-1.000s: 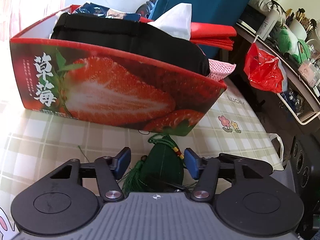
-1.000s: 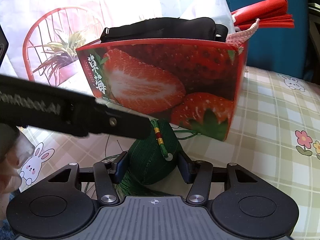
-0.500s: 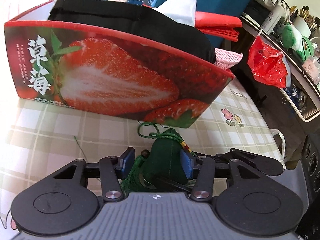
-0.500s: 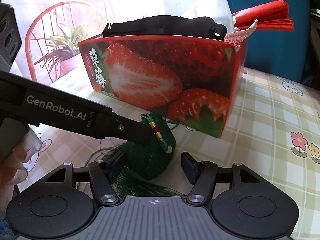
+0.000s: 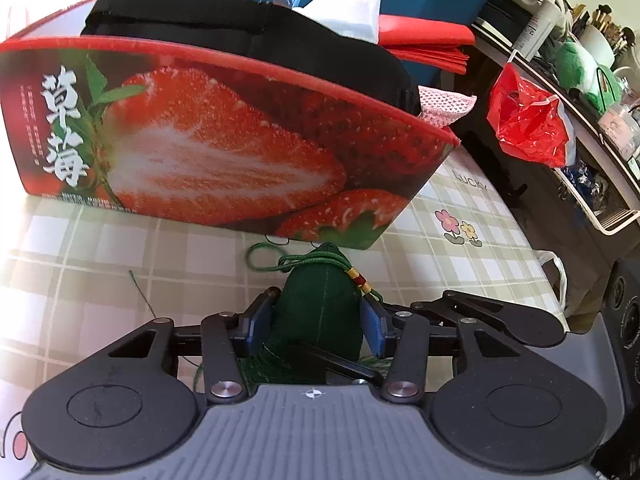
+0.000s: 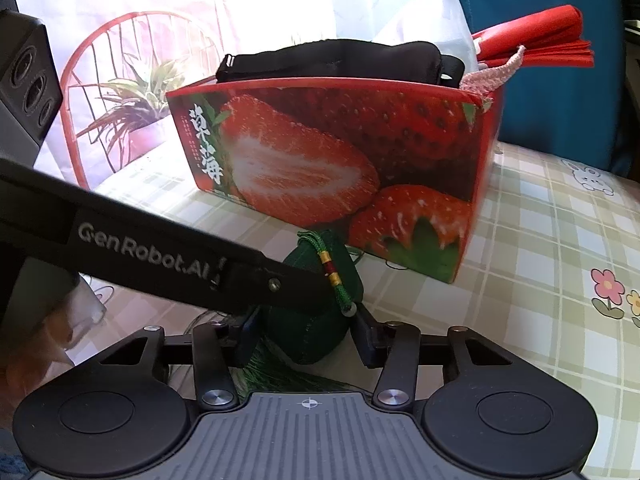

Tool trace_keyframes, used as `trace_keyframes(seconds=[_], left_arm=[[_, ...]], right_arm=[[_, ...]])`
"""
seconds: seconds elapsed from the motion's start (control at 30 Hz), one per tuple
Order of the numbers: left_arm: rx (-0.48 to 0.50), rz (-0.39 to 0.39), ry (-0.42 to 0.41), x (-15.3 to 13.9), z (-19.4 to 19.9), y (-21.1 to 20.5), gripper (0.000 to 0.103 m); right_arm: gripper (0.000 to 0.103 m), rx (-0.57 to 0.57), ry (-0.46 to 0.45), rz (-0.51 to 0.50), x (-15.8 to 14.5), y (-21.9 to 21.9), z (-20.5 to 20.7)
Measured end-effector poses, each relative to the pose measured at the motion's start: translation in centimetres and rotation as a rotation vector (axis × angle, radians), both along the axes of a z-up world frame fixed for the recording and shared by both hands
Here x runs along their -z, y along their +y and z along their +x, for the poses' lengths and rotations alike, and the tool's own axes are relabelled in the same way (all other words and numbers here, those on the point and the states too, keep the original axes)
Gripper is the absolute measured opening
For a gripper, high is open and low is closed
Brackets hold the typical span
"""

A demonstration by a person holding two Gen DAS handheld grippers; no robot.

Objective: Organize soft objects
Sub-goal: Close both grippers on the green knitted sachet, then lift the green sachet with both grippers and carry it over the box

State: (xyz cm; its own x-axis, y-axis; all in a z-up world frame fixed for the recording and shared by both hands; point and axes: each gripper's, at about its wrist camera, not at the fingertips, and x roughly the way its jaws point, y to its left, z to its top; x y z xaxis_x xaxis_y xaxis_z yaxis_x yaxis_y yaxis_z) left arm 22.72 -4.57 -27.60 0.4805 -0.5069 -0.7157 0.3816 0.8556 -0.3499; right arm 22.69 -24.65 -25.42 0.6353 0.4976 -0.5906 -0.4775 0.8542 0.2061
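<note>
A dark green pouch [image 5: 320,300] with a green cord, beads and a tassel sits on the checked tablecloth just in front of the strawberry-print box [image 5: 224,152]. My left gripper [image 5: 314,326] is shut on it, blue pads pressed to both sides. In the right wrist view the same pouch [image 6: 312,336] lies between the jaws of my right gripper [image 6: 306,334], which are closing with both pads against it. The left gripper's finger [image 6: 280,284] crosses over the pouch from the left. The box [image 6: 320,152] holds a black fabric item [image 5: 240,28], white tissue [image 5: 348,4] and a pink knit piece [image 5: 444,104].
Red folded cloth [image 5: 424,40] lies behind the box. A red plastic bag [image 5: 524,120] hangs off a cluttered shelf [image 5: 580,40] right of the table. A blue chair back [image 6: 560,80] stands behind. A hand [image 6: 24,344] shows at lower left.
The left jaws went from open around the pouch to pressed on it. The right jaws let go on one side, then came back against it. The box looks nearer.
</note>
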Motion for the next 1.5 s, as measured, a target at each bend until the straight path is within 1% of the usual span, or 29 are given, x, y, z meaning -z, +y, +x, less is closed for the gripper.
trace_keyframes(seconds=[0.23, 0.37, 0.5, 0.6, 0.8, 0.9, 1.0, 1.2, 1.37, 1.5], left_arm=[[-0.008, -0.015, -0.01, -0.6, -0.2, 0.5, 0.051], [-0.016, -0.045, -0.038, -2.3, -0.3, 1.3, 0.05], [-0.023, -0.071, -0.122, -5.9, -0.2, 2.2, 0.049], [-0.029, -0.087, -0.196, -9.2, 0.0, 3.0, 0.049], [-0.023, -0.11, -0.306, -15.1, 0.9, 4.0, 0.049], [0.002, -0.112, -0.352, -17.5, 1.3, 3.8, 0.049], [0.032, -0.118, -0.385, -19.2, 2.1, 3.8, 0.049], [0.062, -0.129, -0.42, -21.6, 3.5, 3.8, 0.049], [0.063, -0.138, -0.43, -22.1, 4.7, 3.6, 0.049], [0.057, -0.156, -0.424, -21.7, 5.8, 4.0, 0.049]], right_arm=[[0.044, 0.001, -0.017, 0.001, -0.6, 0.3, -0.1], [0.044, 0.002, -0.04, 0.008, -1.7, 0.4, -0.3], [0.044, -0.003, -0.105, 0.027, -4.6, 0.4, -0.1], [0.044, -0.002, -0.167, 0.05, -7.5, 0.5, 0.4], [0.044, -0.003, -0.29, 0.059, -13.0, 1.0, 1.6], [0.044, 0.001, -0.345, 0.057, -15.4, 0.9, 2.3], [0.044, 0.009, -0.384, 0.056, -17.4, 0.7, 3.0], [0.044, 0.023, -0.433, 0.048, -19.8, 0.4, 4.3], [0.044, 0.023, -0.457, 0.037, -20.8, 0.5, 5.2], [0.044, 0.025, -0.464, 0.026, -20.7, 0.8, 5.9]])
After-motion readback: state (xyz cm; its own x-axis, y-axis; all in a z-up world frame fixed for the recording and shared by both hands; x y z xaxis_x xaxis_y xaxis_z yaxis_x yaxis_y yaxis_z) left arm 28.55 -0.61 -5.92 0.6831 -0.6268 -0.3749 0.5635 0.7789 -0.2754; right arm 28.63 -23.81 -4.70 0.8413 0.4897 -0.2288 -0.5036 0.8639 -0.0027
